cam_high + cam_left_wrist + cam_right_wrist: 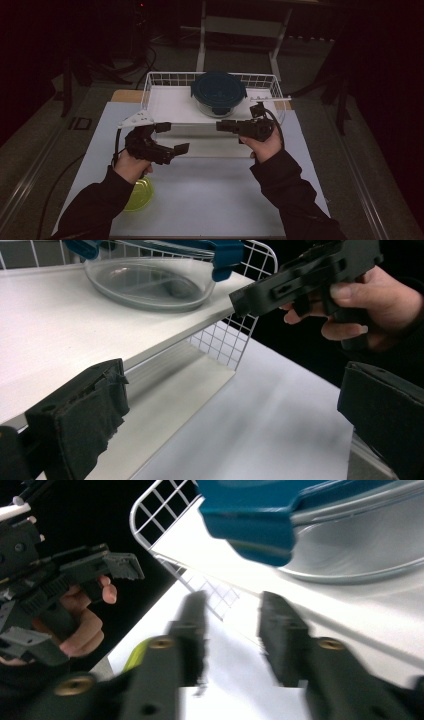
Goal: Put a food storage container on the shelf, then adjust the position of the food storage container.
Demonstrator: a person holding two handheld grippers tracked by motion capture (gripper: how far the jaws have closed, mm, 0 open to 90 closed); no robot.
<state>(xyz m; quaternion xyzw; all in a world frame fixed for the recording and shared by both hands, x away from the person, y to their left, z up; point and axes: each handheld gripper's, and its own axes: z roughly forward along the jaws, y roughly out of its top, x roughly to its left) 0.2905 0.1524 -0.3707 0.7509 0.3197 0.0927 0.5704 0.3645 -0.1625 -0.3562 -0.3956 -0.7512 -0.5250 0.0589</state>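
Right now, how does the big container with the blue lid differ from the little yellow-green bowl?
The glass container sits on the raised white shelf inside the wire basket, at the far side; the yellow-green bowl sits low on the table's white mat, near the person's left forearm. The container is clear, wears a dark blue clip-on lid and looks larger; the bowl is open and uncovered. Both are round, and neither gripper touches either.

Counting what's showing: two handheld grippers, left gripper [167,140] and right gripper [226,125]. One glass container [218,102], wearing one blue lid [218,88]. One white wire basket [160,79]. One white shelf board [170,105]. One yellow-green bowl [139,196], sitting at the table's near edge.
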